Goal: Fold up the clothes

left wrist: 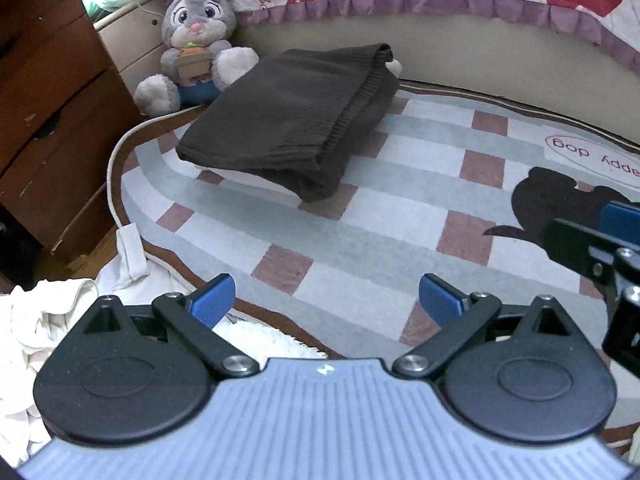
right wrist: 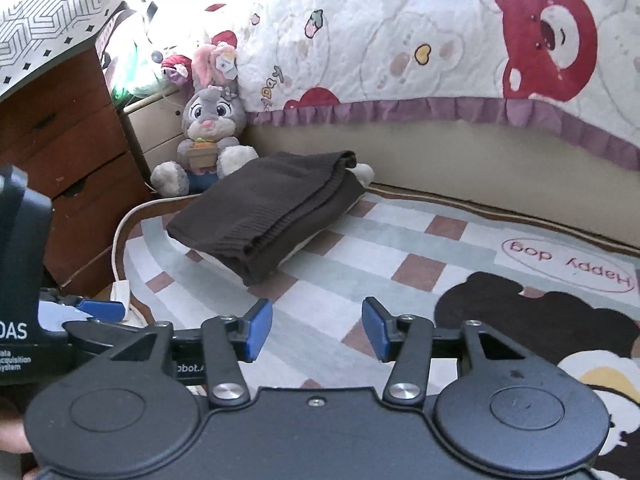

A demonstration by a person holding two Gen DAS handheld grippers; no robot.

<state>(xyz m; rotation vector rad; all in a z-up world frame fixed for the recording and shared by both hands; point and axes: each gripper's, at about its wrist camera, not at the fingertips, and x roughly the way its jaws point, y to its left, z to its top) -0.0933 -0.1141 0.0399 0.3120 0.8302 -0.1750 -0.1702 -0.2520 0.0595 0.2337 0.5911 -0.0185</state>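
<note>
A folded dark brown knit garment [left wrist: 288,120] [right wrist: 264,212] lies on a white folded piece at the far left of the checked mat [left wrist: 360,216] [right wrist: 352,256]. My left gripper [left wrist: 326,300] hovers over the mat's near edge, well short of the garment, its blue pads wide apart and empty. My right gripper [right wrist: 316,328] hangs over the mat too, open with nothing between its pads. In the left wrist view the right gripper's finger [left wrist: 620,220] shows at the right edge. A heap of white clothes [left wrist: 44,320] lies at the lower left.
A grey plush rabbit [left wrist: 196,44] [right wrist: 208,136] sits behind the garment, against a quilt with red bears [right wrist: 440,40]. A wooden drawer unit [left wrist: 48,112] [right wrist: 68,168] stands at the left. A white cable [left wrist: 116,152] runs along the mat's left rim.
</note>
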